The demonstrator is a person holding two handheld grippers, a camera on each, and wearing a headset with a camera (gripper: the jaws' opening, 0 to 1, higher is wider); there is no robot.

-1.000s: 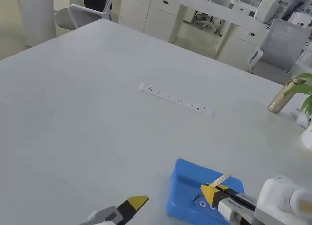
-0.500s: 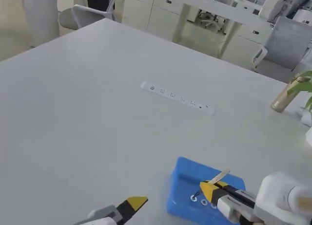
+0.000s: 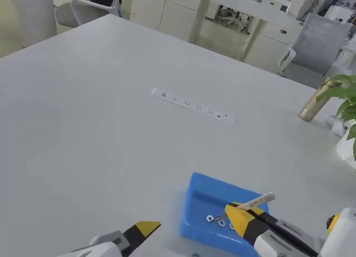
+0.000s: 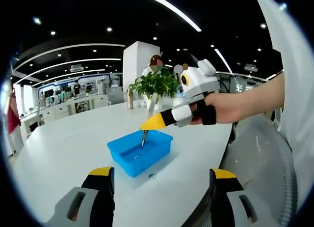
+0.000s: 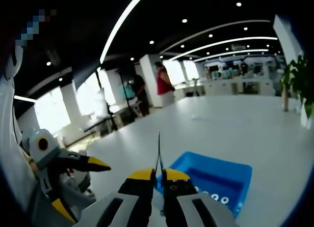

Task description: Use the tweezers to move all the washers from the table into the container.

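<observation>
**Washers in the blue container, one on the table beside it**

Three small washers [image 3: 221, 222] lie close together on the floor of the blue container [image 3: 200, 182], toward its near side in the head view. The right gripper view shows them as a short row [image 5: 211, 197] inside the same container [image 5: 216, 164]. One more washer [image 4: 151, 176] lies on the white table [image 3: 111, 129], just outside the container's near wall [image 4: 128, 165] in the left gripper view.

The tweezers [image 4: 144, 137] hang over the container with their points aimed down into it. Whether anything is pinched between the points is too small to tell. The right gripper [image 3: 236, 212] has its yellow-tipped jaws pressed together on the tweezers' body. In its own view the thin blades [image 5: 159, 151] rise from between the closed jaws [image 5: 156, 174], above the container's edge. A person's hand holds this gripper [image 4: 153, 122] over the container.

The left gripper [image 3: 146, 229] is off to the container's left in the head view, clear of it. Its jaws [image 4: 161, 172] stand wide apart with nothing between them, facing the container and the loose washer. It also appears [image 5: 95, 163] to the left of the container in the right gripper view.

Well beyond the container a white power strip [image 3: 192, 105] lies on the table. A gold bottle [image 3: 311, 104] and a green plant [image 3: 342, 95] stand near the table's far right edge.
</observation>
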